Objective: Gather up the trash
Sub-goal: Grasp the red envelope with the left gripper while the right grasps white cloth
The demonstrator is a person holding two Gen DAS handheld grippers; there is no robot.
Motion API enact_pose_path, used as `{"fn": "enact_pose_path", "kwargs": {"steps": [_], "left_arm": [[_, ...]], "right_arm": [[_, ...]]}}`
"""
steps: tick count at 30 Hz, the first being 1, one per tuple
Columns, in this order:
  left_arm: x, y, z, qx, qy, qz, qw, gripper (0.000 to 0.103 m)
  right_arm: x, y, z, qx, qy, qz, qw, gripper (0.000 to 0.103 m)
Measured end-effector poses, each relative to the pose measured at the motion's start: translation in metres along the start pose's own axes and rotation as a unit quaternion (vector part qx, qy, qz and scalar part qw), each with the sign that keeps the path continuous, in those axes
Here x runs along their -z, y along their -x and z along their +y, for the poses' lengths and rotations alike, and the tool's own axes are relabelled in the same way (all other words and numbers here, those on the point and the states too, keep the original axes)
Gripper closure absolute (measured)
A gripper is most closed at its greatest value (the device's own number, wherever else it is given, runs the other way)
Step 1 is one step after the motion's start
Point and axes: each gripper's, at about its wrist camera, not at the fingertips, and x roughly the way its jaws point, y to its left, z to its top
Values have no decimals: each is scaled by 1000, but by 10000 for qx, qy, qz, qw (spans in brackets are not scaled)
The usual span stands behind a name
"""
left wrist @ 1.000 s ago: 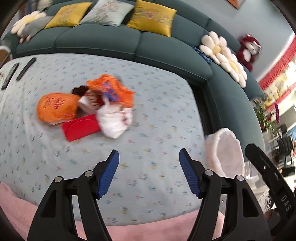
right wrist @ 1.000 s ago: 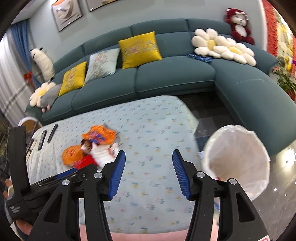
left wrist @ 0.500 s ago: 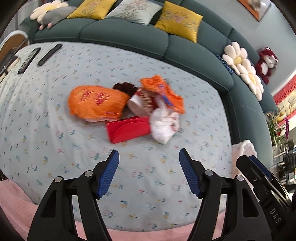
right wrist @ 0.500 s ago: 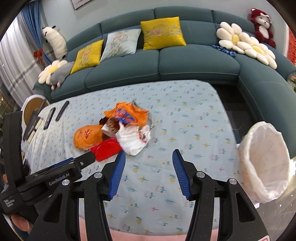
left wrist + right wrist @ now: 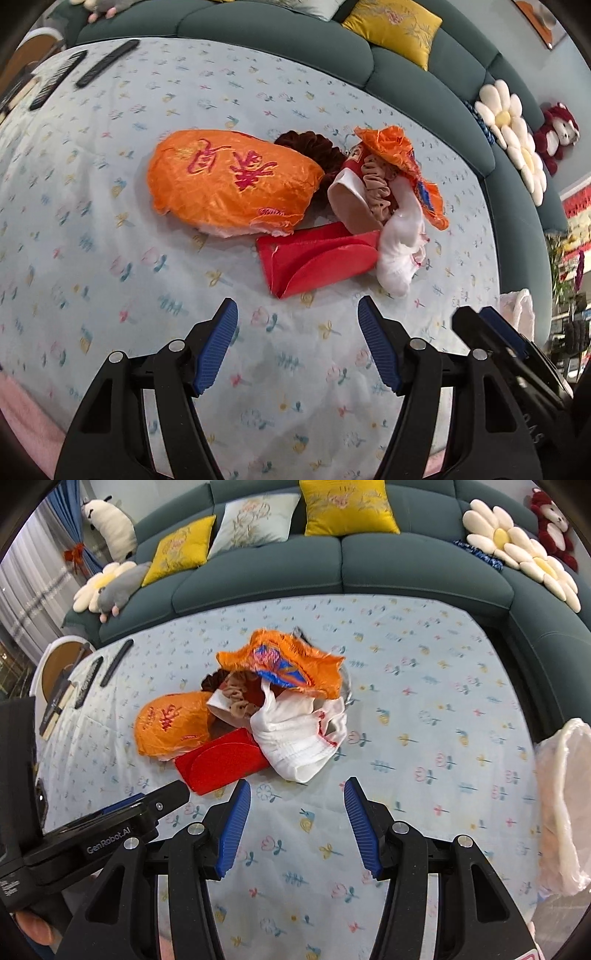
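Both tongs hung empty, left gripper (image 5: 297,345) wide open, right gripper (image 5: 295,825) half-open, above the trash pile (image 5: 255,709). Best bet was pinching the red envelope's (image 5: 317,258) near edge cleanly, not dragging the tablecloth (image 5: 110,258).

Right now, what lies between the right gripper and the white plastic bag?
Only bare flowered tablecloth lies between right gripper and white plastic bag, in the right wrist view.

I see the table (image 5: 110,229) under a pale floral cloth, carrying a touching cluster of an orange bag (image 5: 229,184), red folded card (image 5: 317,258), white plastic bag (image 5: 400,240) and orange wrapper (image 5: 399,155), with remotes (image 5: 107,62) well apart.
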Motion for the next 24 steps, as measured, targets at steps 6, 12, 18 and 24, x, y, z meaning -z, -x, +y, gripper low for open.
{"fn": "enact_pose_path", "kwargs": {"steps": [6, 12, 18, 24], "left_arm": [[-11, -24, -1, -13, -121, 86, 9999, 41], [-15, -36, -3, 205, -252, 174, 9993, 65], [-13, -39, -6, 426, -271, 237, 9984, 89], [-7, -25, -12, 424, -336, 80, 9985, 98]], "right_arm": [[-5, -35, -1, 54, -35, 248, 9997, 51], [-5, -64, -6, -66, -170, 523, 9985, 62], [-1, -78, -2, -265, -168, 693, 9971, 97], [2, -61, 2, -417, -124, 528, 9977, 101]]}}
